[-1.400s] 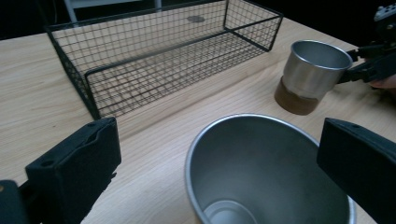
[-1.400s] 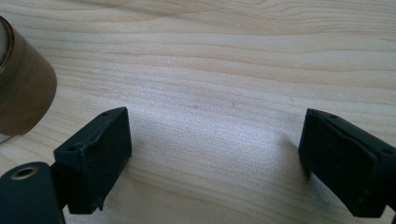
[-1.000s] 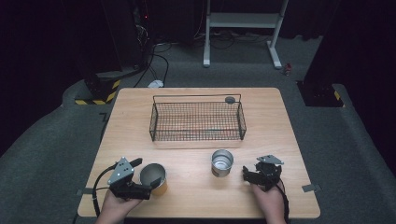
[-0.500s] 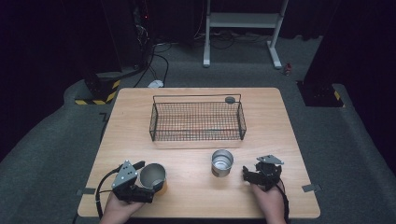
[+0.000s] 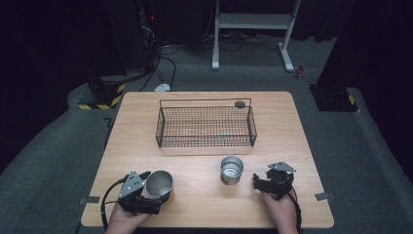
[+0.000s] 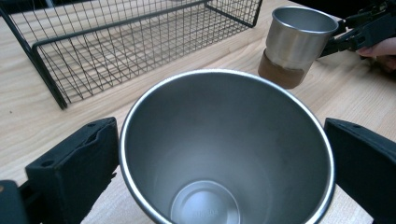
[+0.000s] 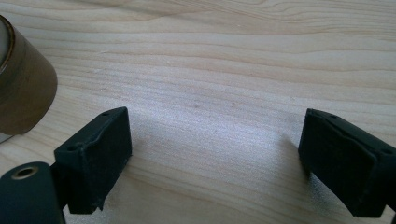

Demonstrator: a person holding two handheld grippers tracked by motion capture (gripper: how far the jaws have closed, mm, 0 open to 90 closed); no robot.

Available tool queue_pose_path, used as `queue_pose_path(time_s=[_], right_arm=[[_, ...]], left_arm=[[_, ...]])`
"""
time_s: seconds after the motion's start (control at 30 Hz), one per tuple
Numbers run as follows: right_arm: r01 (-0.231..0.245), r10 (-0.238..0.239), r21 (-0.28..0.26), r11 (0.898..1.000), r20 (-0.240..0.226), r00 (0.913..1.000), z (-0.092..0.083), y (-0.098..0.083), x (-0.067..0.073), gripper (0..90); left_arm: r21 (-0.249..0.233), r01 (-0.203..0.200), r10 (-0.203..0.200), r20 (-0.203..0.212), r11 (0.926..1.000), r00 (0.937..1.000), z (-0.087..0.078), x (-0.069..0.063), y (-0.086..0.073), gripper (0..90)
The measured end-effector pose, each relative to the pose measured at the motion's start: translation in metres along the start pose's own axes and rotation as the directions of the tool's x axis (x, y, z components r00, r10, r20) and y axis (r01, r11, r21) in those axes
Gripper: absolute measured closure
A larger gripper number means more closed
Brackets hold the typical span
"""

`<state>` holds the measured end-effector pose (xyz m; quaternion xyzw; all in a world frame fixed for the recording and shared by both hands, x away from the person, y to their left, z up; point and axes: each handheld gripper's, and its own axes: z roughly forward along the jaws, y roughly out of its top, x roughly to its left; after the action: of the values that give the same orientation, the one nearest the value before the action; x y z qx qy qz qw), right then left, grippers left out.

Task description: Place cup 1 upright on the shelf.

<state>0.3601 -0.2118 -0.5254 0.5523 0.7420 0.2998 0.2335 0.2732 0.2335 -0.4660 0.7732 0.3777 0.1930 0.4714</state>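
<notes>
While one basket (image 5: 204, 126) sits empty, two cups (image 5: 231, 169) stand.

No readable text, labels or numbers; faint marks inside the cup (image 6: 205, 212) bottom illegible.

High view looks down on the whole counter (image 5: 204, 195); both gripper views sit close, sharing the cup (image 6: 294, 44) (image 7: 21, 88).

2 steel cups (image 5: 159, 184) (image 5: 231, 169), upright
</notes>
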Motion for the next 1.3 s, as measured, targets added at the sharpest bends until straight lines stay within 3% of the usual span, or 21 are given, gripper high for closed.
queue_pose_path(time_s=[0.37, 0.47, 0.83, 1.1, 1.3], right_arm=[[0.000, 0.000, 0.000, 1.000, 0.000, 1.0000, 0.000, 0.000, 0.000, 9.4], [0.000, 0.000, 0.000, 1.000, 0.000, 1.0000, 0.000, 0.000, 0.000, 9.4], [0.000, 0.000, 0.000, 1.000, 0.000, 1.0000, 0.000, 0.000, 0.000, 9.4], [0.000, 0.000, 0.000, 1.000, 0.000, 1.0000, 0.000, 0.000, 0.000, 9.4], [0.000, 0.000, 0.000, 1.000, 0.000, 1.0000, 0.000, 0.000, 0.000, 9.4]], left_arm=[[0.016, -0.009, 0.008, 0.013, 0.9998, 0.9999, 0.005, 0.000, -0.005, 0.1], [0.042, -0.024, 0.024, 0.007, 0.9988, 0.9997, 0.007, 0.000, -0.008, 0.2], [0.039, -0.006, 0.005, 0.029, 0.9992, 0.9996, 0.008, 0.000, -0.013, 0.5], [0.040, -0.026, 0.026, 0.016, 0.9989, 0.9995, 0.009, 0.001, -0.013, 0.6], [0.032, -0.012, 0.012, 0.014, 0.9994, 0.9998, 0.013, 0.003, -0.013, 3.4]])
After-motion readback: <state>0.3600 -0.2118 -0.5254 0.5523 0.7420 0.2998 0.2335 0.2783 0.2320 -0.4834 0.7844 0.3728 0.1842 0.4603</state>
